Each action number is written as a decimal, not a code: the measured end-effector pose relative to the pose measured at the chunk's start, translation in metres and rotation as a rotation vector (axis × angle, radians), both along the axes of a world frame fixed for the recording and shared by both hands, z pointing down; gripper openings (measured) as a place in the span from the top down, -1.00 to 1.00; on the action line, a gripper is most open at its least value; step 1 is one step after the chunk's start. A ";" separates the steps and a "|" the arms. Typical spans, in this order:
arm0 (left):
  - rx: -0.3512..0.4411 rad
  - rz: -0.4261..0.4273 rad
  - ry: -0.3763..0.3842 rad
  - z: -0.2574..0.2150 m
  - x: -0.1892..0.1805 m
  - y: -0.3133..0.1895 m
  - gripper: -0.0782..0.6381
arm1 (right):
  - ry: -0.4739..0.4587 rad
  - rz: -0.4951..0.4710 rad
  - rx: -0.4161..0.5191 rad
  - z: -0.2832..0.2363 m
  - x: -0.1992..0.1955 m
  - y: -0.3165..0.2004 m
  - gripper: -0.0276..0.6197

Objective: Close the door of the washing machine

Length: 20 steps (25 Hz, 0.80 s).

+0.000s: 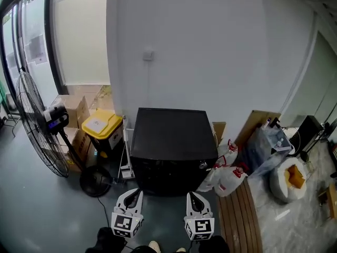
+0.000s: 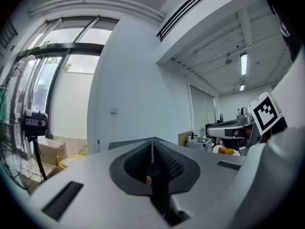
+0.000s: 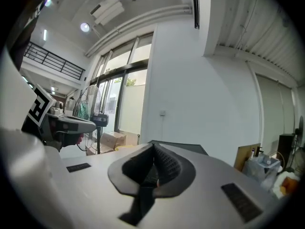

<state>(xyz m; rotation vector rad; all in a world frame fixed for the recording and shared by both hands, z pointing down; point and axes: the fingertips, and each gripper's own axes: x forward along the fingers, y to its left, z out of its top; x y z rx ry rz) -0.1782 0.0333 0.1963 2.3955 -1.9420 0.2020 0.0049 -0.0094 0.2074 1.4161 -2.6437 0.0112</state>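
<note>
The black washing machine stands against the white wall in the head view, seen from above. Its dark front looks flat, with no door standing out from it. My left gripper and right gripper hover side by side just in front of the machine, apart from it, both pointing at it. Both are shut with nothing between the jaws. In the left gripper view my left gripper has its ribbed pads pressed together. My right gripper looks the same in the right gripper view.
A standing fan and its round base are on the left. A yellow bin and cardboard boxes sit beside the machine. On the right lie white bags, wooden slats and a sack.
</note>
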 end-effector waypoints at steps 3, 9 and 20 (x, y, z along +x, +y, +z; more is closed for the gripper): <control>0.001 -0.004 -0.008 -0.003 0.009 0.012 0.69 | -0.001 -0.003 0.006 -0.002 0.013 0.012 0.86; -0.005 -0.037 -0.008 -0.001 0.022 0.040 0.69 | 0.008 -0.012 0.016 0.003 0.036 0.034 0.86; -0.023 -0.038 -0.007 0.006 0.062 0.069 0.69 | 0.010 -0.041 0.014 0.003 0.060 0.065 0.87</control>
